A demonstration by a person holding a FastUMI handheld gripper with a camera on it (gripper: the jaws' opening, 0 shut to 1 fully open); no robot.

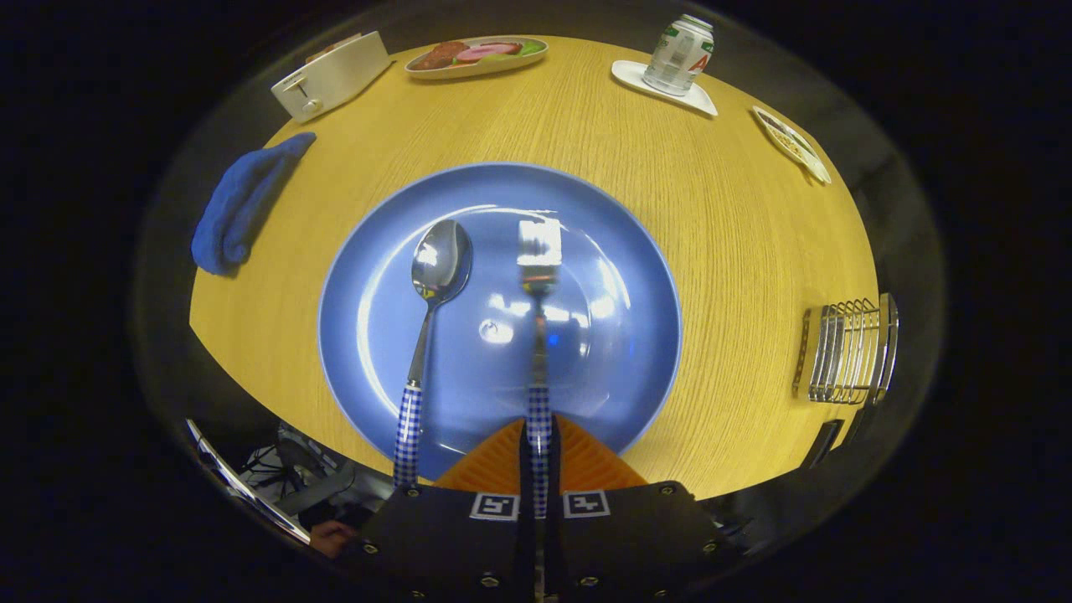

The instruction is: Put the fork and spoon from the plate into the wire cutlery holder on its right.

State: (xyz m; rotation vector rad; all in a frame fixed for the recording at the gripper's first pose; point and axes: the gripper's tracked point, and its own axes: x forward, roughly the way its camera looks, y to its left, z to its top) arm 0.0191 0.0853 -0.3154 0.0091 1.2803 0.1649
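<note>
Gripper (538, 456) is clamped tight on the checked handle of one steel fork (538, 276), lying beside one matching spoon (435, 285) on the round blue plate (636, 335), single wire cutlery holder (847, 352) off right on the wooden desk (737, 218).

The plate (377, 335) is blue and it lies on a yellow wooden table (720, 251). The spoon (427, 318) and the fork (539, 335) are shiny silver, both with handles in blue and white check. The cloth (243, 205) is dark blue, the toaster (331, 75) is white, and the wire holder (847, 352) is silver.
</note>
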